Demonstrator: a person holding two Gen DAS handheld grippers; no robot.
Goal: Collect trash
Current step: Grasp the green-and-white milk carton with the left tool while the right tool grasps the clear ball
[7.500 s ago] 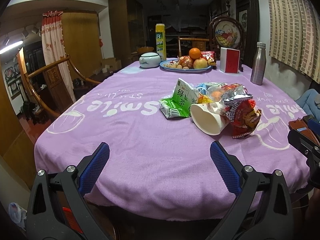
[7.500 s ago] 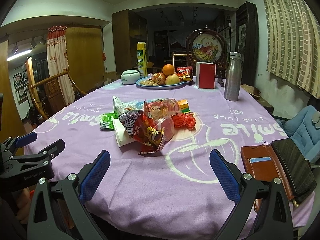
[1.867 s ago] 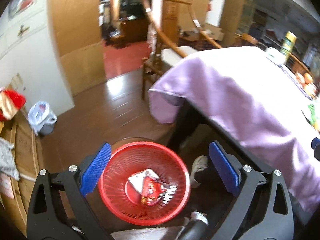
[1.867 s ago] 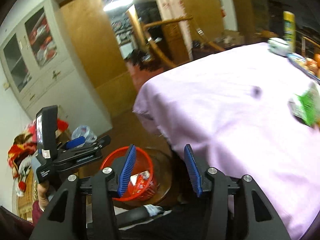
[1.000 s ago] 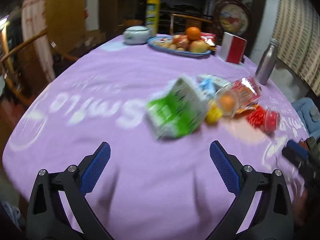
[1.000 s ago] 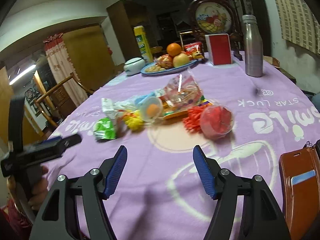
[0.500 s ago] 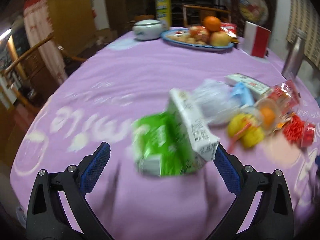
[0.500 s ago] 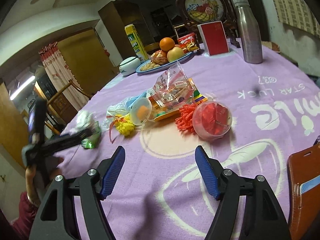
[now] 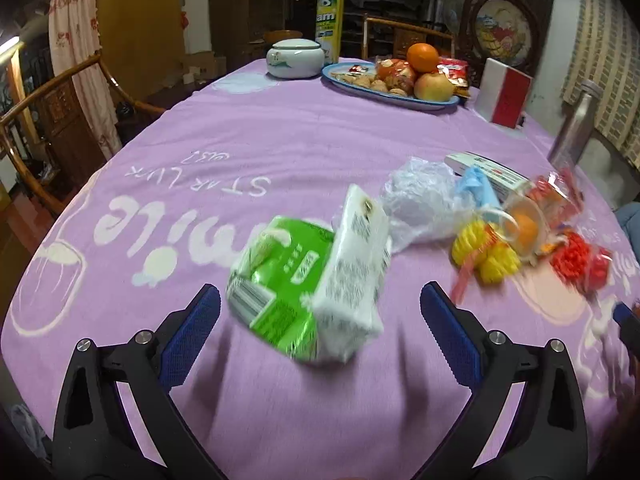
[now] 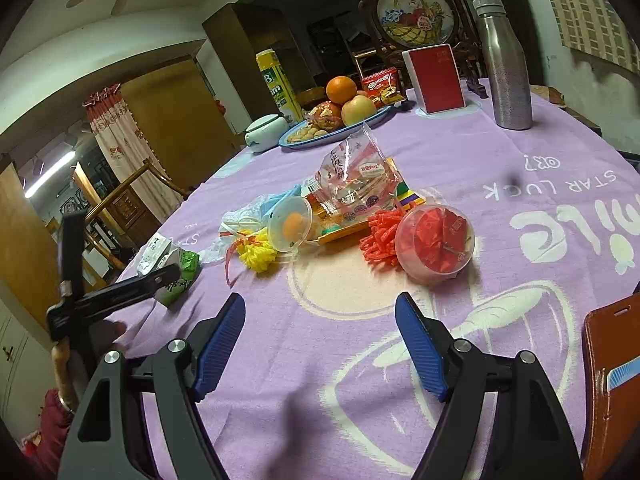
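Note:
A green and white drink carton [image 9: 312, 280] lies on the purple tablecloth [image 9: 280, 140]. My left gripper [image 9: 318, 300] is open, its blue pads on either side of the carton's near end without touching it. Beyond the carton lie a white plastic bag [image 9: 424, 196], a yellow tassel [image 10: 260, 254], a clear cup with something orange inside [image 10: 290, 226], a clear snack bag [image 10: 356, 184] and a red-filled plastic cup [image 10: 436, 240]. My right gripper [image 10: 320, 304] is a short way in front of the red cup, its jaws opening with nothing between them.
At the far end stand a fruit plate [image 10: 340, 130], a red box [image 10: 438, 80], a steel bottle [image 10: 506, 68], a yellow can [image 9: 330, 12] and a white jar [image 9: 294, 58]. A brown wallet [image 10: 612, 360] lies at my right. A wooden chair [image 9: 60, 120] stands left of the table.
My left gripper has come in closer to the carton, which now sits larger between its fingers. My right gripper's jaws have spread a little wider; that hand has barely shifted.

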